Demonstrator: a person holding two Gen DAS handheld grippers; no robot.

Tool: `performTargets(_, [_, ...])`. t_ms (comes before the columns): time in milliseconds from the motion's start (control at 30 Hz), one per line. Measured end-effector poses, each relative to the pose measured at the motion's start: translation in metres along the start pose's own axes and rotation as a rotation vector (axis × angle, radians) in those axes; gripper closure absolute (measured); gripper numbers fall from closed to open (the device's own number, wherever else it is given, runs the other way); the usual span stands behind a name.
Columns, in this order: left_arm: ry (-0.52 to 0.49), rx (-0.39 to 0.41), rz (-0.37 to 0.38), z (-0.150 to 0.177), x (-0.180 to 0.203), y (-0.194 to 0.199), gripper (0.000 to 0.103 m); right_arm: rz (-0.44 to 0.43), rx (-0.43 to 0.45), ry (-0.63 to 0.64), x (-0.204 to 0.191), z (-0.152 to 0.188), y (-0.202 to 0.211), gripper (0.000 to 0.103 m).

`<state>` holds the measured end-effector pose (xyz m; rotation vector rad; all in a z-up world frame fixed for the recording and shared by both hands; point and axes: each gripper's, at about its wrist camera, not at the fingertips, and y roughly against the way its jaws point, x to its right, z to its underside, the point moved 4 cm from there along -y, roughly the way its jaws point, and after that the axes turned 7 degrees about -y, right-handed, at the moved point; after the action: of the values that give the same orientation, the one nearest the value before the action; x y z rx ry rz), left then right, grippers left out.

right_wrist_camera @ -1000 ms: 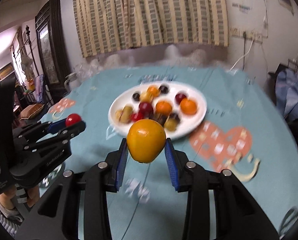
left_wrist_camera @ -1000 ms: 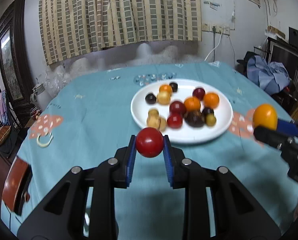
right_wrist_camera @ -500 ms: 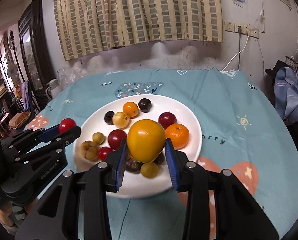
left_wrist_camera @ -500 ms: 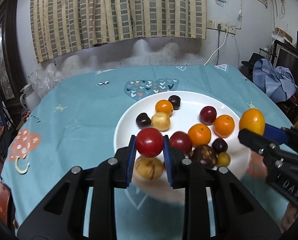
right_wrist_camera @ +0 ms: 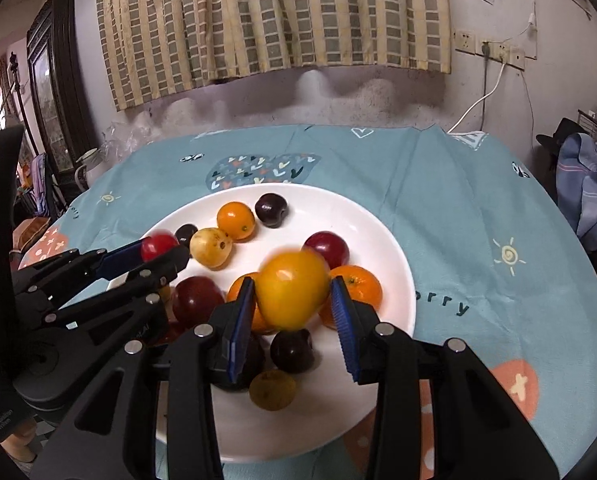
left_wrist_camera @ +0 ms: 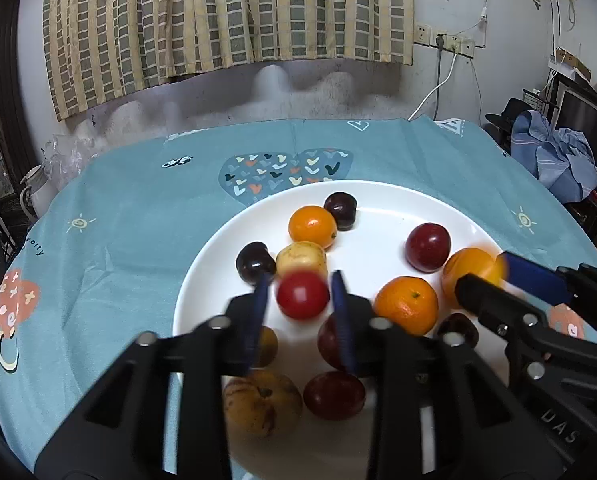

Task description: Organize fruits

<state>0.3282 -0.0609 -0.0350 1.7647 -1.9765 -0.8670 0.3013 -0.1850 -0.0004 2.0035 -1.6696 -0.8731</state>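
Note:
A white plate [left_wrist_camera: 382, 200] [right_wrist_camera: 382, 240] on the teal tablecloth holds several fruits: oranges, dark plums, red plums and yellowish fruits. My left gripper [left_wrist_camera: 301, 294] hangs over the plate; its jaws stand a little apart around a small red fruit [left_wrist_camera: 301, 295] that looks blurred and loose between them. It also shows in the right wrist view [right_wrist_camera: 158, 246]. My right gripper [right_wrist_camera: 292, 300] is over the plate too, jaws spread with gaps beside a blurred yellow-orange fruit [right_wrist_camera: 292, 290], also seen in the left wrist view [left_wrist_camera: 472, 270].
The round table's teal cloth [left_wrist_camera: 138, 216] extends left and behind the plate. A wall with a striped curtain [left_wrist_camera: 218, 16] is behind. Blue clothes [left_wrist_camera: 554, 160] lie on furniture at right. A dark cabinet [right_wrist_camera: 50, 72] and a kettle [left_wrist_camera: 34, 196] stand left.
Both grippers moved forward from the table's near side to over the plate. Their jaws have widened, and the red fruit and the yellow-orange fruit now look blurred and loose between them.

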Motion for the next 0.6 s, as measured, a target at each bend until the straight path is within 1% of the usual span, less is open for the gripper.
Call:
performTargets(33, [0.002,0.002,-0.008,0.0,0.0,0.0,0.054,0.018,0.01,0.001,0.001,0.0,0.0,0.048])
performTargets(67, [0.008,0.004,-0.015,0.001,-0.002,-0.001,0.051,0.041,0.032,0.007,0.003,-0.001,0.003,0.043])
performTargets(100, [0.019,0.002,-0.007,0.001,-0.005,-0.001,0.044,0.03,0.043,0.011,0.003,-0.001,0.005,0.041])
performTargets(133, [0.028,-0.002,0.003,0.002,-0.006,-0.002,0.042,0.025,0.046,0.013,0.004,-0.001,0.006,0.041])
performTargets(200, [0.045,-0.004,0.01,0.004,-0.01,0.0,0.041,0.021,0.049,0.008,0.004,-0.002,0.011,0.041])
performTargets(333, [0.05,0.003,-0.004,0.006,-0.015,0.012,0.037,0.013,0.08,0.01,0.002,-0.007,0.03,0.041])
performTargets(433, [0.063,0.01,-0.018,0.01,-0.02,0.031,0.034,0.003,0.099,-0.012,-0.001,-0.009,0.049,0.041])
performTargets(533, [0.077,0.018,-0.033,0.017,-0.027,0.06,0.033,-0.009,0.129,-0.027,-0.007,-0.008,0.078,0.041])
performTargets(567, [0.088,0.029,-0.04,0.021,-0.031,0.075,0.032,-0.015,0.145,-0.031,-0.01,-0.006,0.092,0.041])
performTargets(600, [0.1,0.04,-0.045,0.025,-0.033,0.088,0.027,-0.019,0.154,-0.033,-0.012,-0.003,0.1,0.041])
